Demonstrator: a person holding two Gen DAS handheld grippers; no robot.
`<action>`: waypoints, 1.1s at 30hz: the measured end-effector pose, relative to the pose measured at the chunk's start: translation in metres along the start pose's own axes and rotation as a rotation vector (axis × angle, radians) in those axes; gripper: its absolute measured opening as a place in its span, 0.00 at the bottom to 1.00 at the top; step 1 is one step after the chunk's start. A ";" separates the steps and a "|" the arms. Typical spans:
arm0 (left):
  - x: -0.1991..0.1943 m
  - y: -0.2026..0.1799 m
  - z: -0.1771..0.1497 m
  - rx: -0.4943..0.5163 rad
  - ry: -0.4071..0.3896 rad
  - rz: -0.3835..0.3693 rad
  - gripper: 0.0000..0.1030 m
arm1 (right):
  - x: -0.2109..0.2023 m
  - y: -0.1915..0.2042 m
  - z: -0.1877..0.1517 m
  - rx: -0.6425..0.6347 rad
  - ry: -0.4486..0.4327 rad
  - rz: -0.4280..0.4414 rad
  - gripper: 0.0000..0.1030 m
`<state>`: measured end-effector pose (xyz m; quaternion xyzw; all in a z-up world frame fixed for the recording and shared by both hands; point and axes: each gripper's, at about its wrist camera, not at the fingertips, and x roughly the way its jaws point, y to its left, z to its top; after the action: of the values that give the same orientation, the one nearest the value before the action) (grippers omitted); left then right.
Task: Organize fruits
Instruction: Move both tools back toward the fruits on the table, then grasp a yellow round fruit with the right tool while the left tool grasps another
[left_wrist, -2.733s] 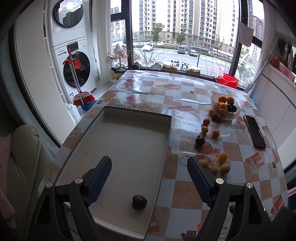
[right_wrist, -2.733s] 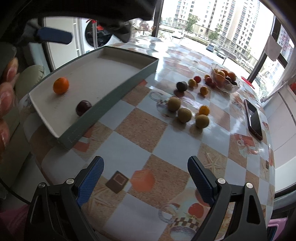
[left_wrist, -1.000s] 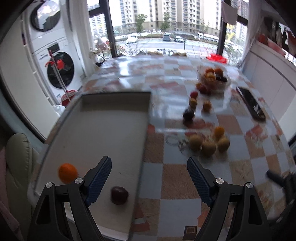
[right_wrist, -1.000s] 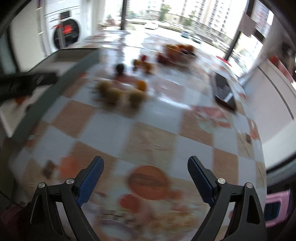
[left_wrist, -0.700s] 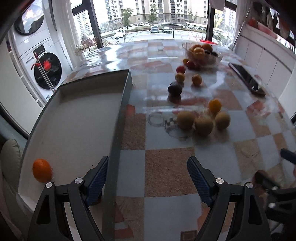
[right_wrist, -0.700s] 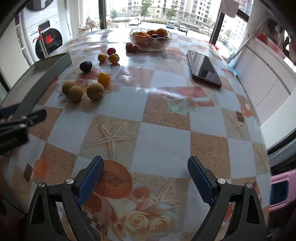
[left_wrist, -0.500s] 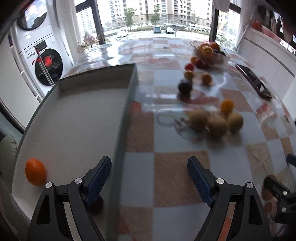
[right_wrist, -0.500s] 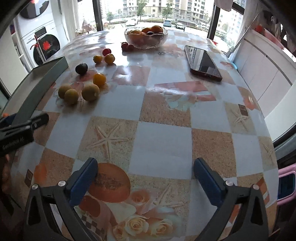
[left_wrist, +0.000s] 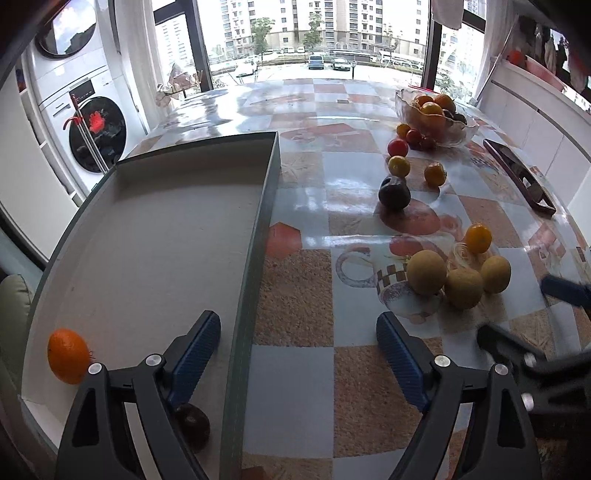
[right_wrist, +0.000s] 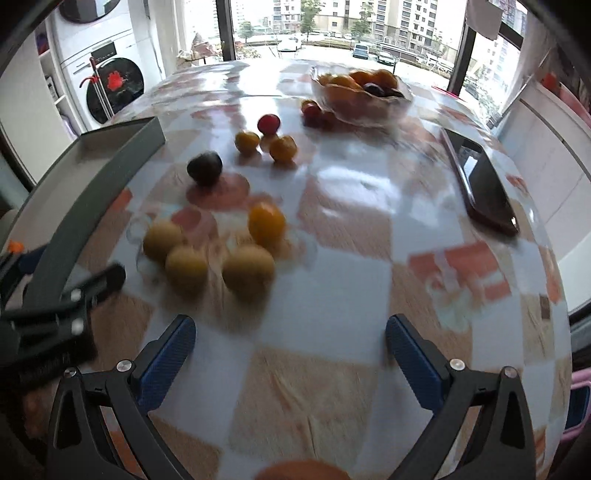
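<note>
A grey tray (left_wrist: 266, 206) on the table's left holds an orange (left_wrist: 67, 356) and a dark plum (left_wrist: 192, 426), which my left finger half hides. My left gripper (left_wrist: 297, 321) hovers over the tray's right wall, its jaws opening and gripping nothing. Three yellow fruits (left_wrist: 426, 271) and a small orange fruit (left_wrist: 477, 238) lie in a cluster to its right. My right gripper (right_wrist: 290, 325) sits just short of that cluster (right_wrist: 247, 271), its jaws closing slightly with nothing between them. A dark plum (right_wrist: 204, 168) lies beyond.
A glass bowl (left_wrist: 465, 129) of fruit stands at the back right, with several small loose fruits (left_wrist: 399, 166) in front of it. A black phone (right_wrist: 480, 184) lies near the table's right edge. A washing machine (left_wrist: 96, 133) stands beyond the left side.
The right gripper has swung left toward the yellow fruit cluster, and its jaws stand wider than a second ago. The left gripper has sunk toward the tray's wall and closer to the fruit.
</note>
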<state>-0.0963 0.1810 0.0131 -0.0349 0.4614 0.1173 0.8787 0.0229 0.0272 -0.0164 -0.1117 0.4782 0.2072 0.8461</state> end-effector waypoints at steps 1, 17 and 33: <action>0.000 0.000 0.000 0.002 0.002 -0.001 0.85 | 0.001 0.001 0.004 0.000 -0.008 0.005 0.95; 0.008 -0.023 0.017 0.018 0.030 -0.015 0.85 | -0.015 -0.030 0.000 0.093 -0.059 0.122 0.30; -0.022 -0.058 0.020 0.111 -0.074 0.005 0.85 | -0.029 -0.051 -0.029 0.143 -0.074 0.127 0.30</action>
<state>-0.0790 0.1242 0.0400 0.0194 0.4344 0.0952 0.8955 0.0108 -0.0367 -0.0069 -0.0125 0.4663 0.2297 0.8542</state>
